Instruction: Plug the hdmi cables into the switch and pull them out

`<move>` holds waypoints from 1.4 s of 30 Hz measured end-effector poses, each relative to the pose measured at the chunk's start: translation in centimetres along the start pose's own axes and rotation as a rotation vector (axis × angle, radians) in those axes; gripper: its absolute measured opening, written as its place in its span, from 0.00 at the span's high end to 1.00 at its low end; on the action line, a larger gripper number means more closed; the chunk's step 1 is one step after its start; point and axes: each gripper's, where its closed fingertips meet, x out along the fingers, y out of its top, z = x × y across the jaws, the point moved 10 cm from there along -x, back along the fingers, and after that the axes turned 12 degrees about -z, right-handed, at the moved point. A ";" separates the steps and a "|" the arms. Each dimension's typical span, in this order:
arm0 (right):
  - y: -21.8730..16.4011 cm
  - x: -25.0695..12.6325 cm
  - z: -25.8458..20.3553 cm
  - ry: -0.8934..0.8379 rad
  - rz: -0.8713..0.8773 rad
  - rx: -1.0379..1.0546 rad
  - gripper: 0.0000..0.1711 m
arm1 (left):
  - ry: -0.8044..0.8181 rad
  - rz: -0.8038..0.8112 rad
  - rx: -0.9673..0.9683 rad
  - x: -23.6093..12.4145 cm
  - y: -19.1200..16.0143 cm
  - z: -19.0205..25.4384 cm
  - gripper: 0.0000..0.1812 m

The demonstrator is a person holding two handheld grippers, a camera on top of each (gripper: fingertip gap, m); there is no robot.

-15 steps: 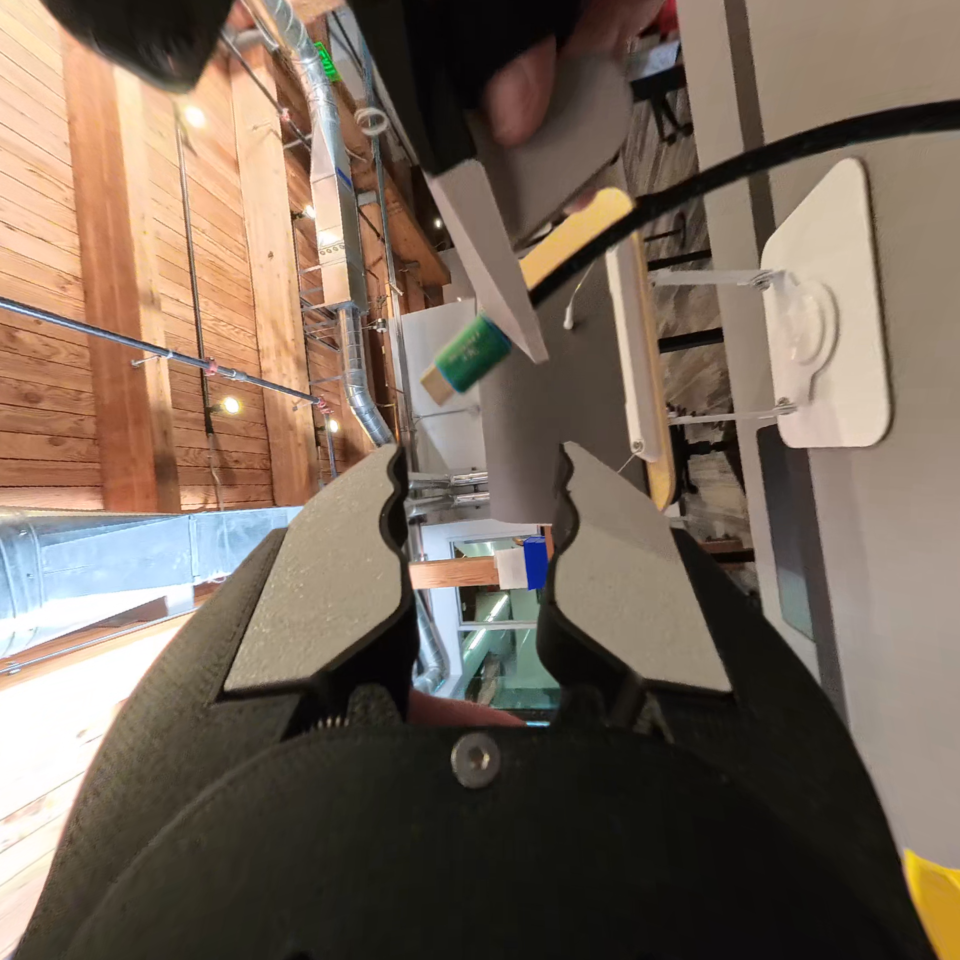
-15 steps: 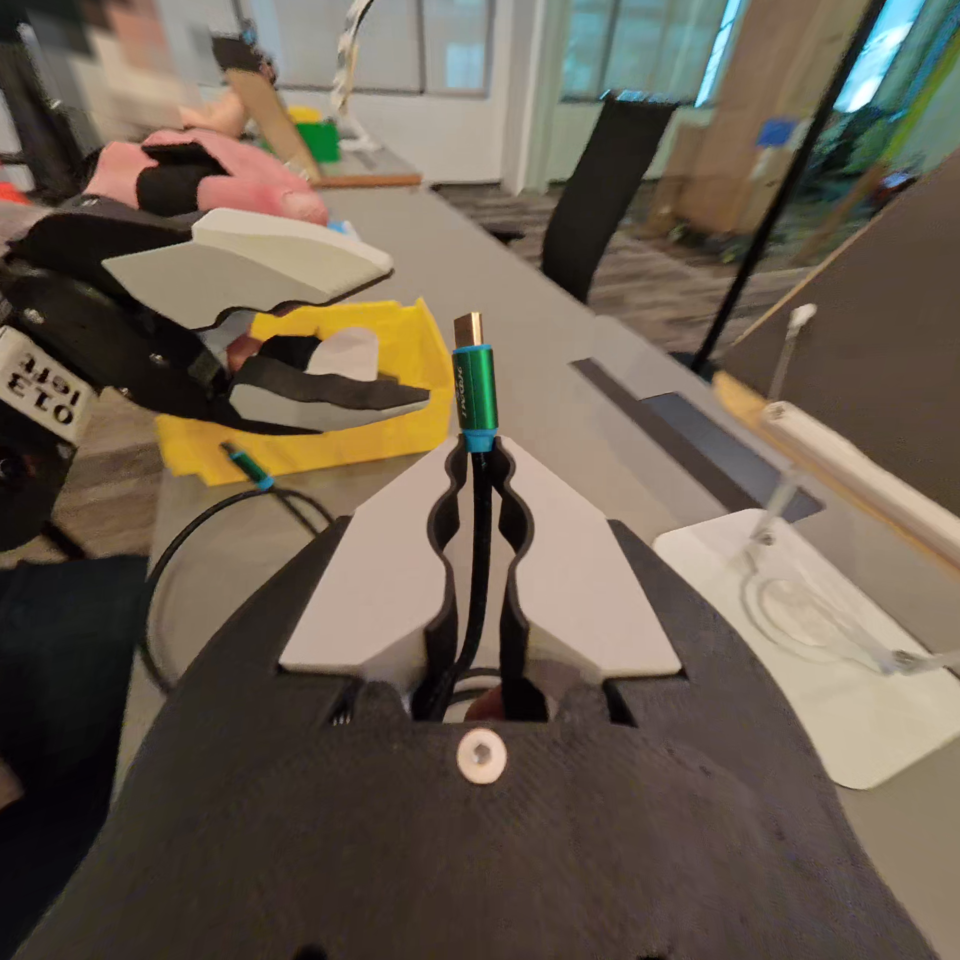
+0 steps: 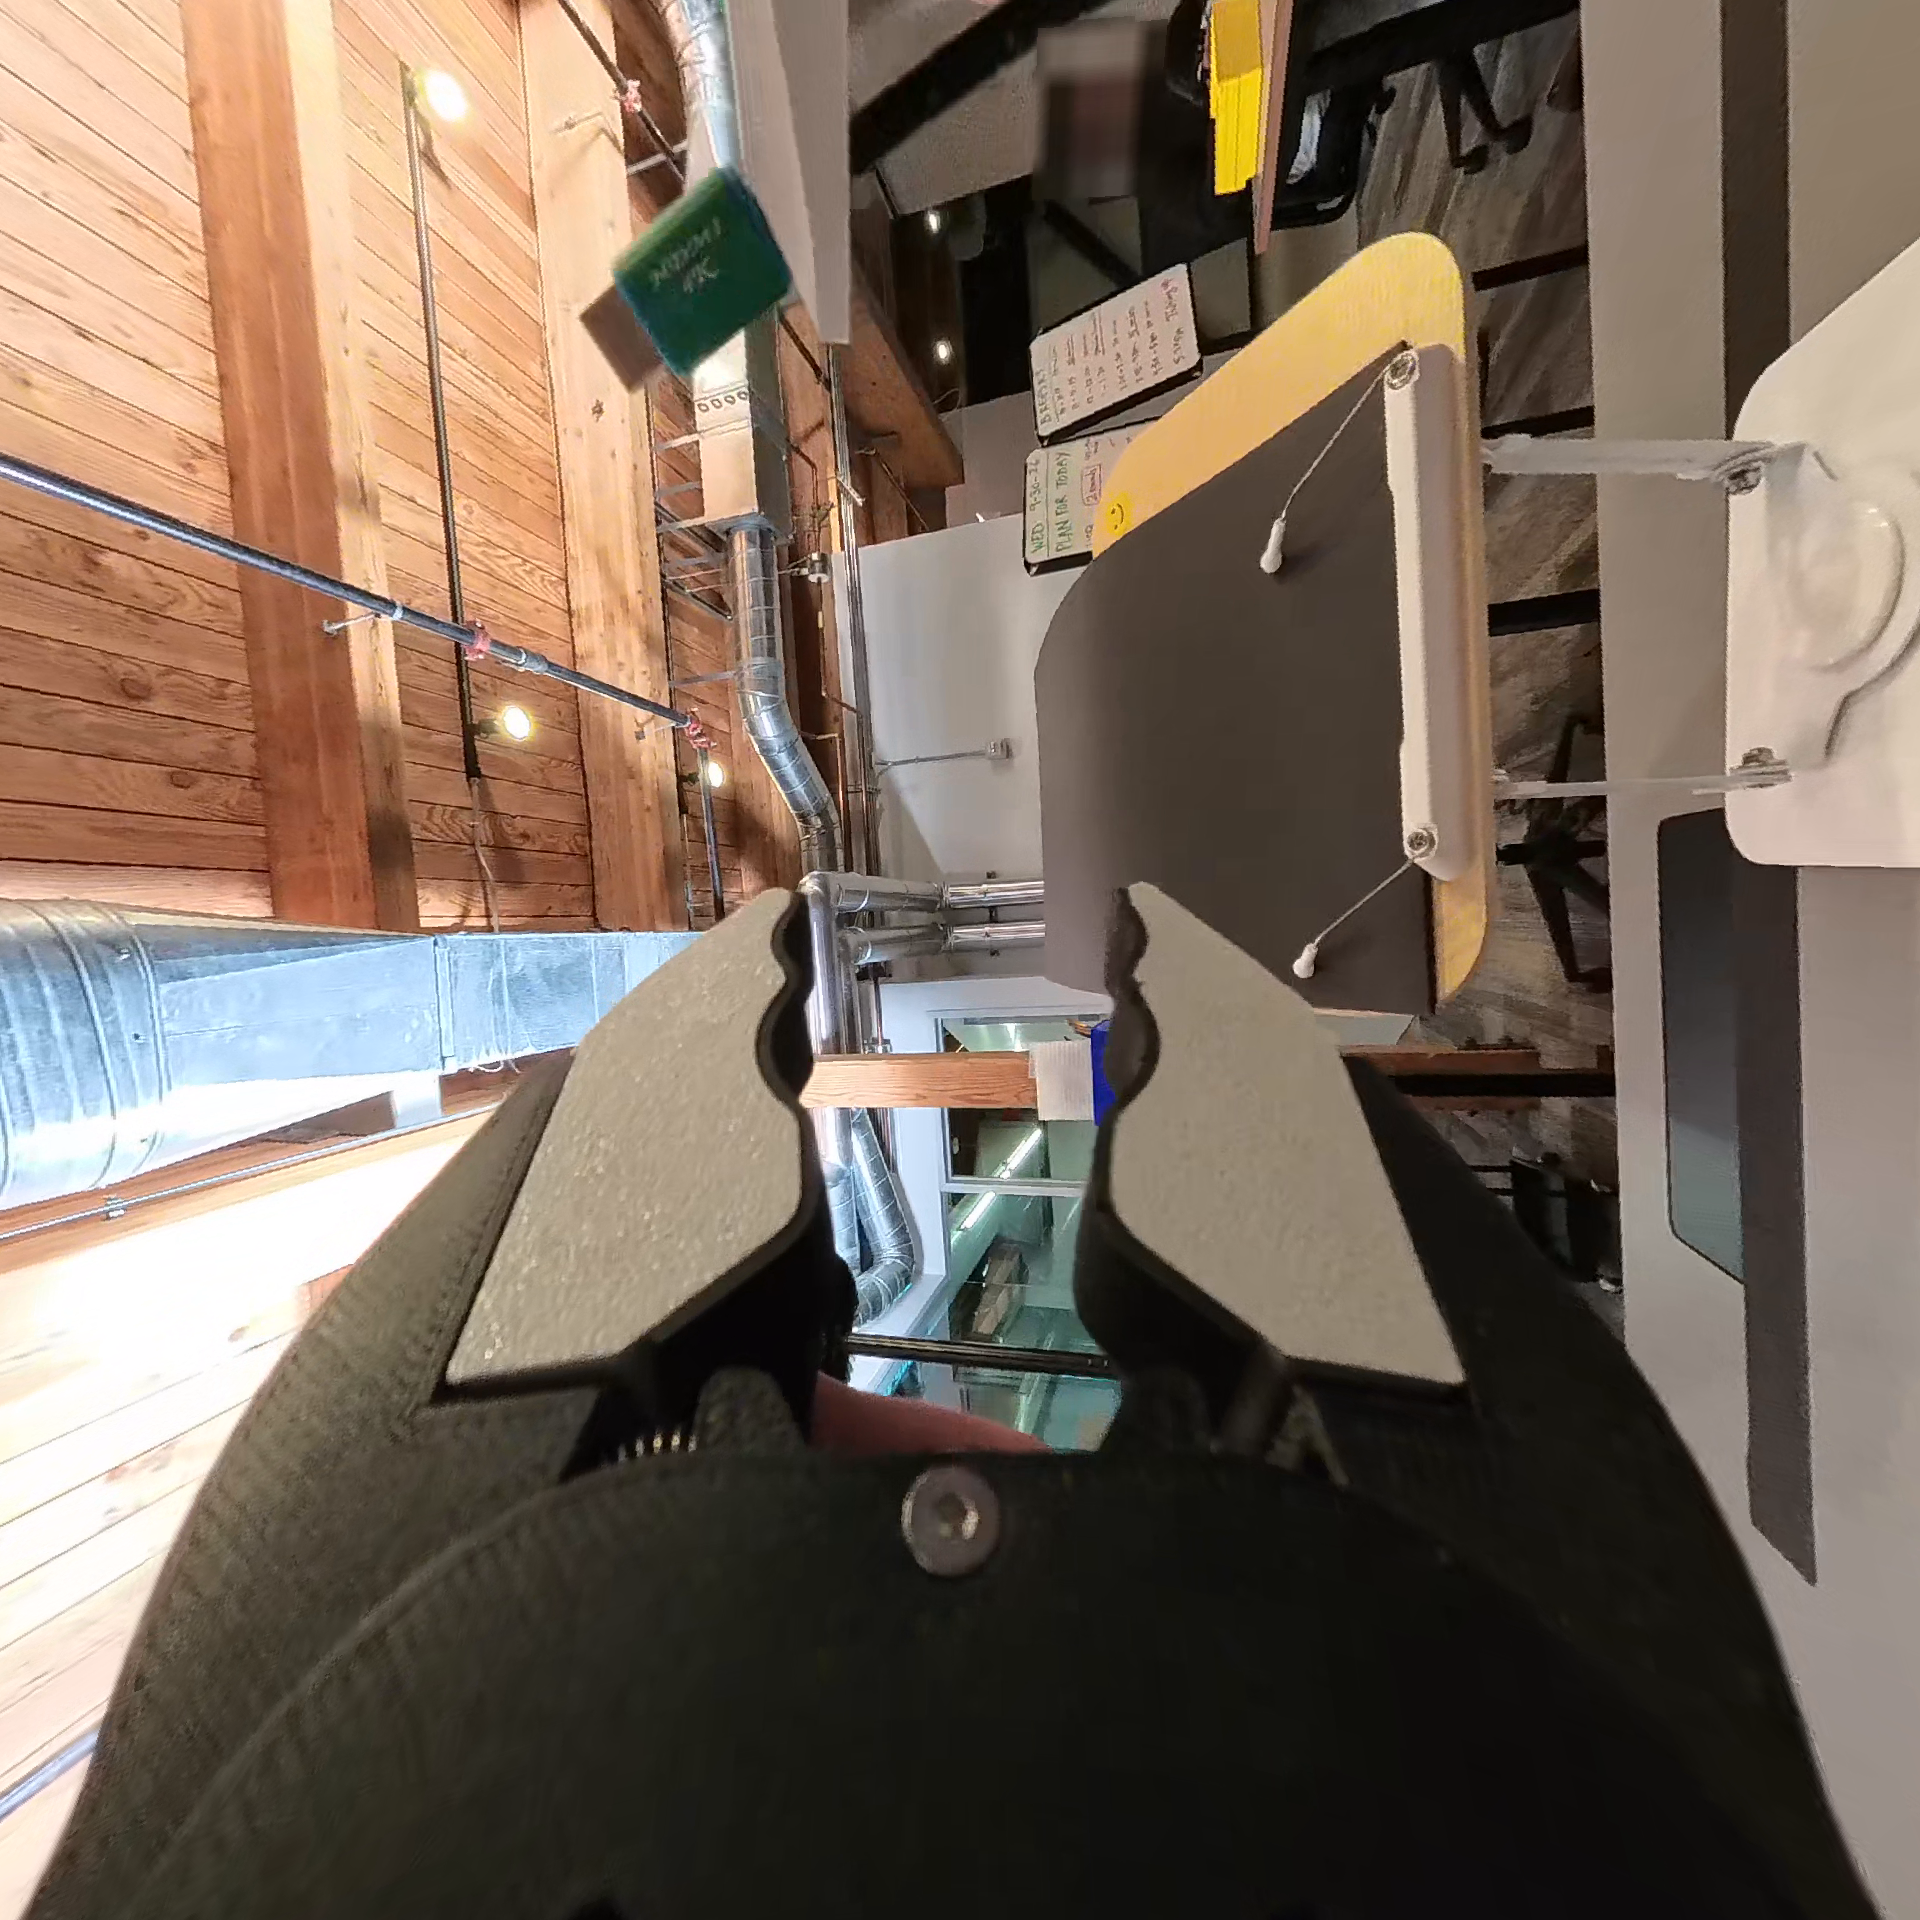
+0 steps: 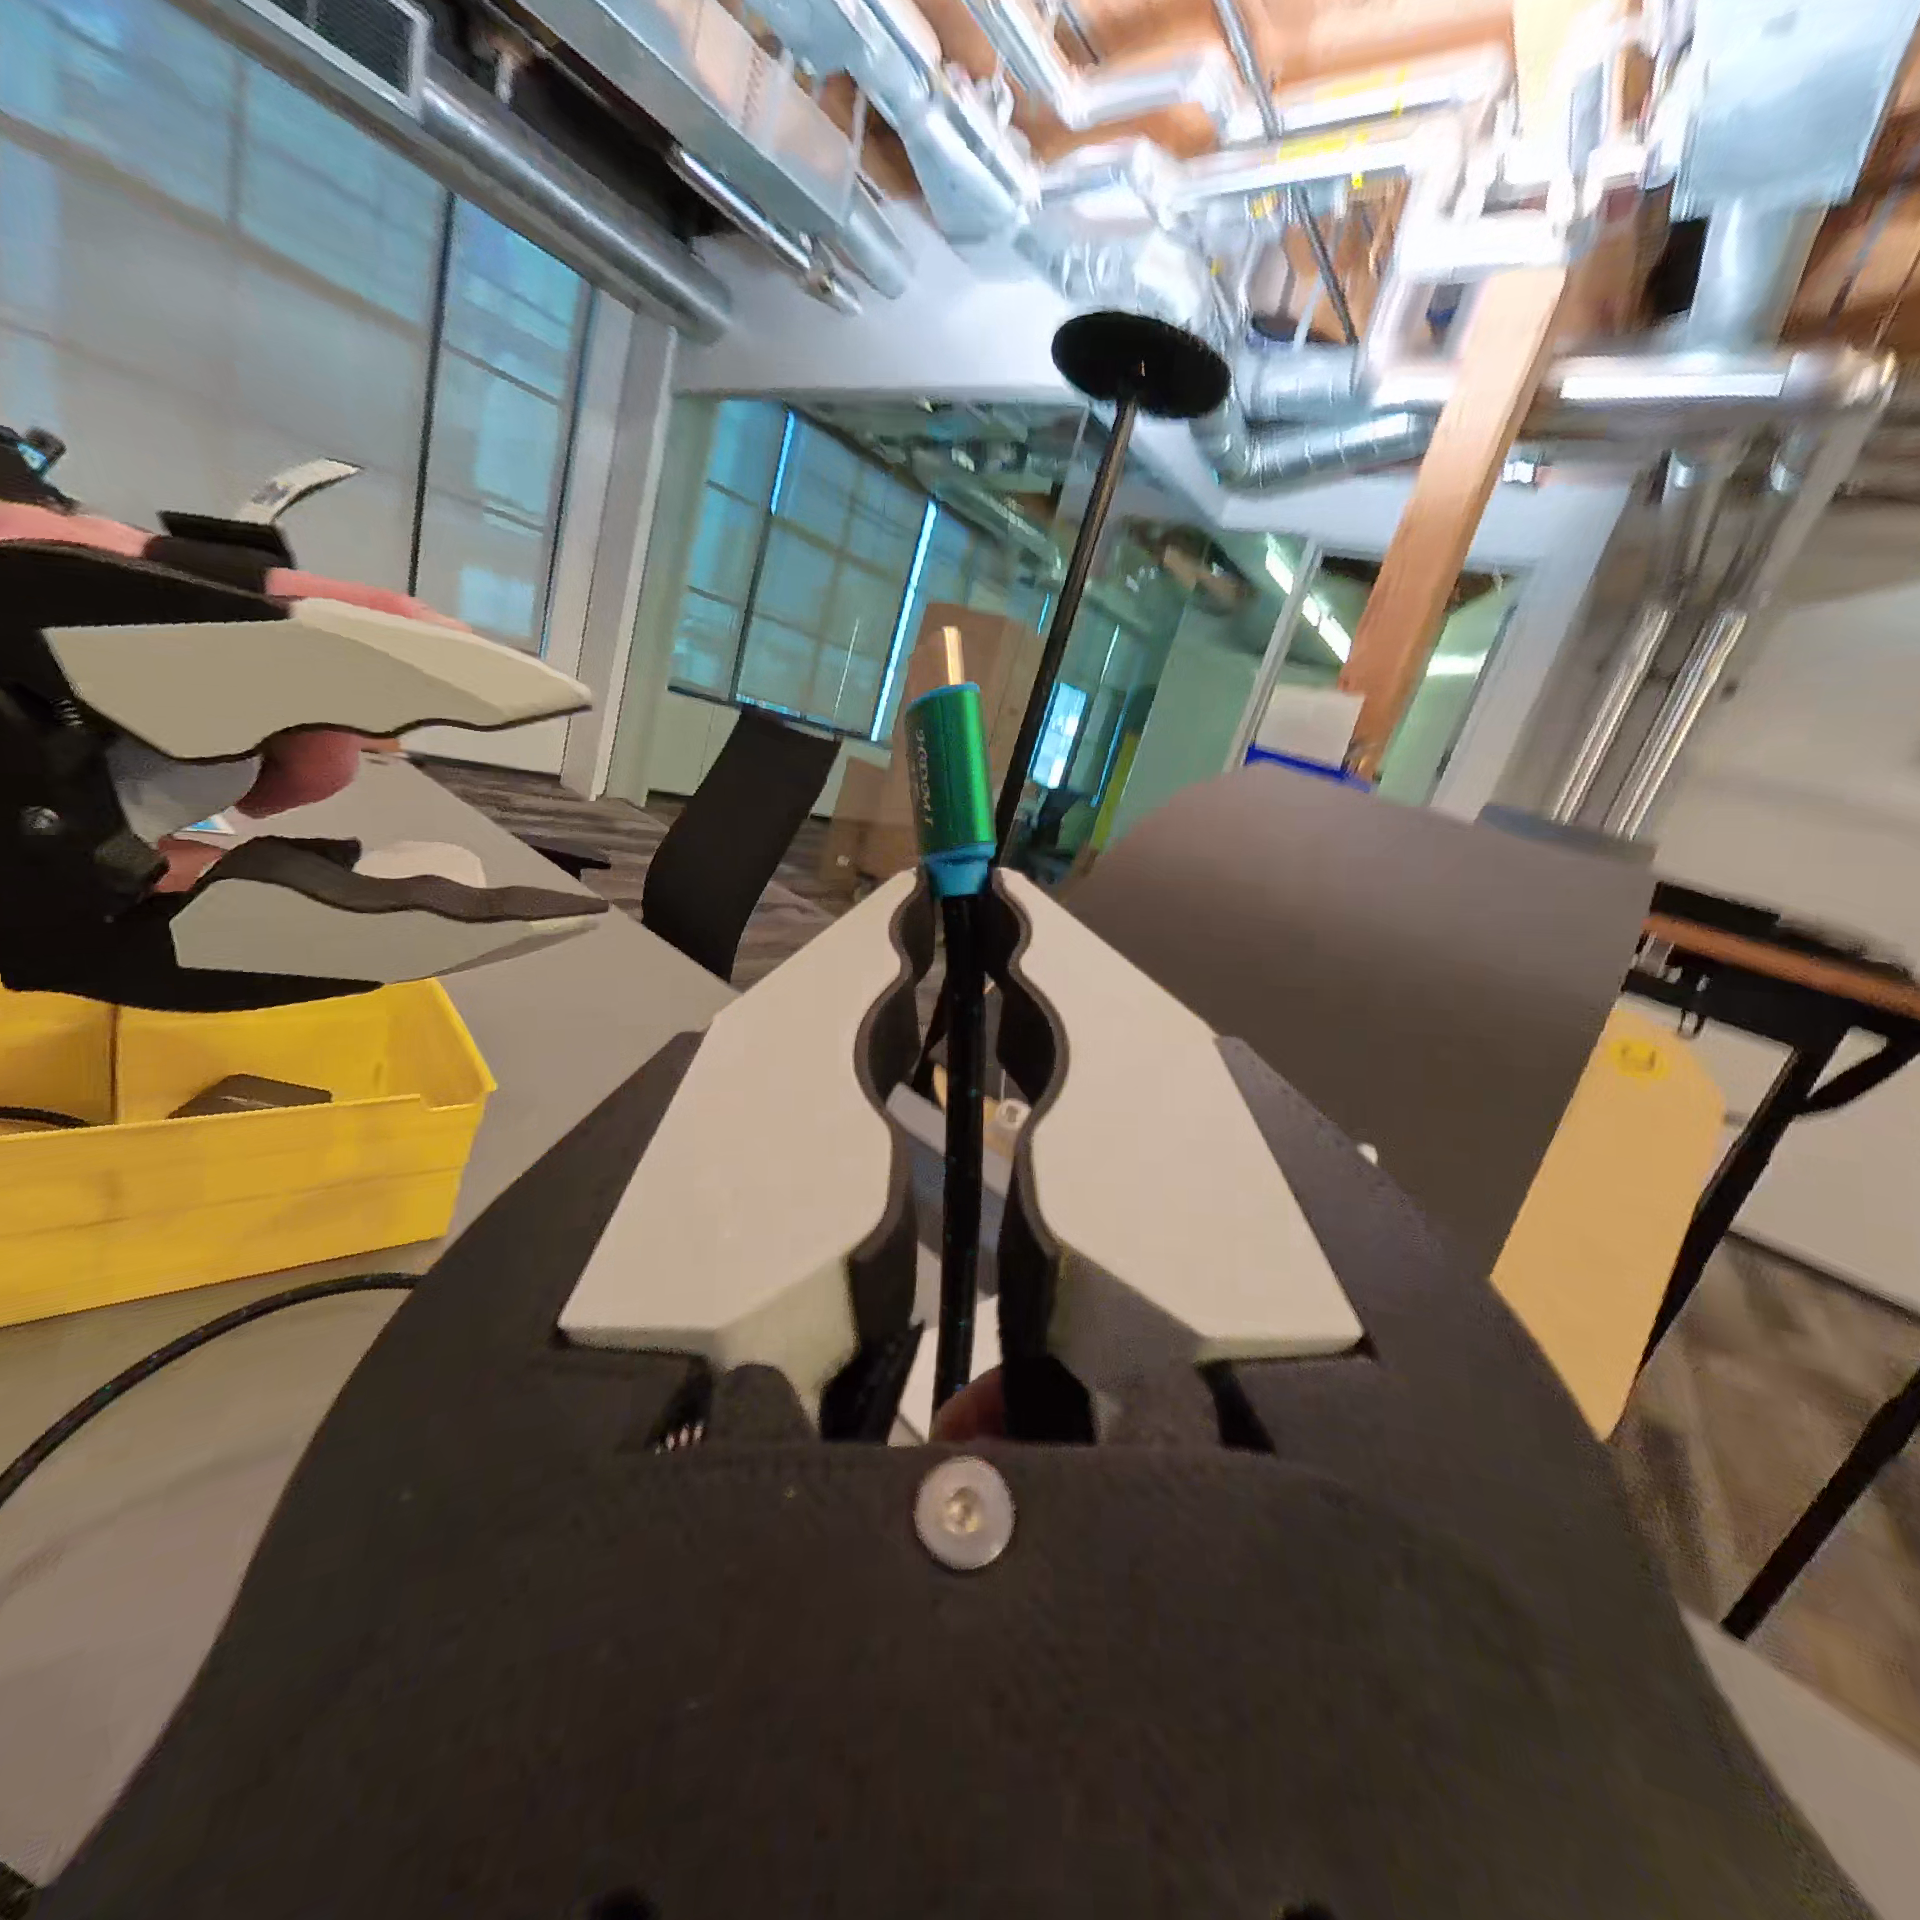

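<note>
The black HDMI cable (image 4: 958, 1143) is clamped between the right gripper (image 4: 961, 894) fingers, its green plug (image 4: 948, 764) standing just past their tips. The left gripper (image 3: 961, 914) is held with fingers apart and empty, above a yellow bin (image 4: 239, 1153) on the grey surface (image 4: 582, 997).

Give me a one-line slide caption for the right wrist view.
Right claw shut on a black HDMI cable, green plug pointing up, with the open left claw above a yellow bin.
</note>
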 end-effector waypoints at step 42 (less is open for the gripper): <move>6.8 -1.2 2.5 0.366 -0.376 -0.137 0.97 | 0.128 0.150 -0.061 0.8 3.7 -4.8 0.72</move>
